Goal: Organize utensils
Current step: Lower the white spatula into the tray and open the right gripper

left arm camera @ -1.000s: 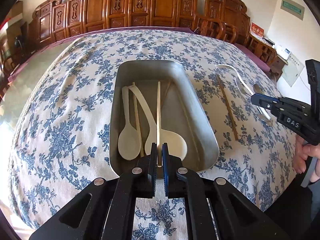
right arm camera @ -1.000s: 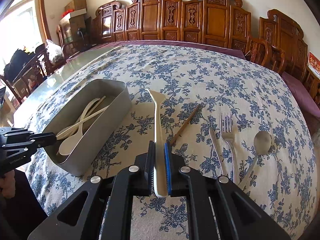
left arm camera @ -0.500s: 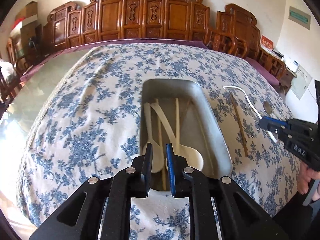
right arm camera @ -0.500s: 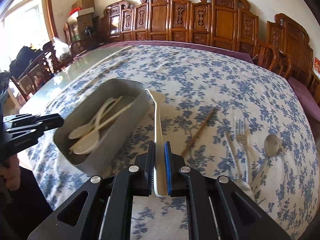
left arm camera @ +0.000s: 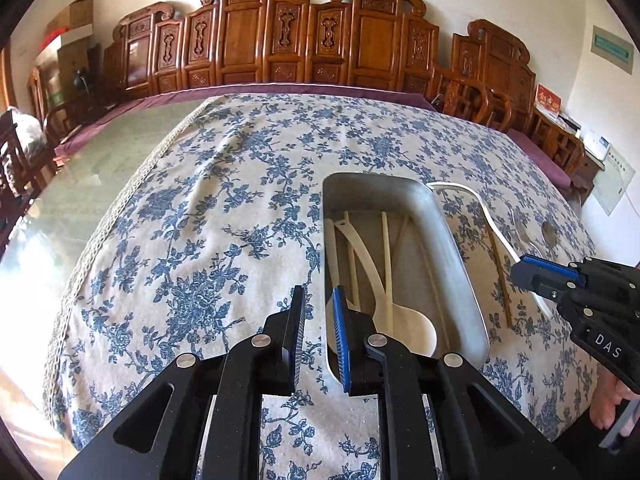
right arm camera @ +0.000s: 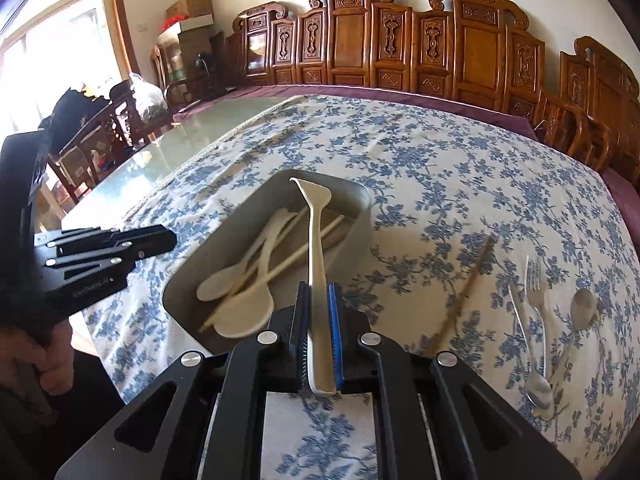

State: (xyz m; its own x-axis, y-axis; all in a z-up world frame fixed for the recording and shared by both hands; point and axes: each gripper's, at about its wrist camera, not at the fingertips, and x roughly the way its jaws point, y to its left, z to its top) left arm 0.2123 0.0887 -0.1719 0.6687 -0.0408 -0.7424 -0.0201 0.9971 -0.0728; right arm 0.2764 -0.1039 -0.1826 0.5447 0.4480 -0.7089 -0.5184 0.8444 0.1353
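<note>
Right gripper clamps the handle of a cream plastic ladle-type spoon; its far end hangs over the metal tray. From the right wrist view the tray sits at about 11 o'clock of the jaws. Inside lie cream spoons and a pale chopstick.

Left gripper has its jaws slightly parted with nothing between them, straddling the tray's near-left rim.

Still on the blue-flowered tablecloth, at 2 to 3 o'clock of the right jaws: a brown chopstick, a metal fork, a metal spoon, and a clear plastic utensil touching the fork.

Risks, as judged:
- The grip sits near one end of a long spoon, so the free end may swing or pivot on release and catch the rim.
- Dropped across the pile, it may lie crosswise and block later items.
- The two grippers are near each other over the tray; a collision seems possible.

Change from a second ago: the left jaws then pinched the pale chopstick in the tray; they have just been opening, and it now lies free. The held spoon was over the cloth, right of the tray; now it is above it.
</note>
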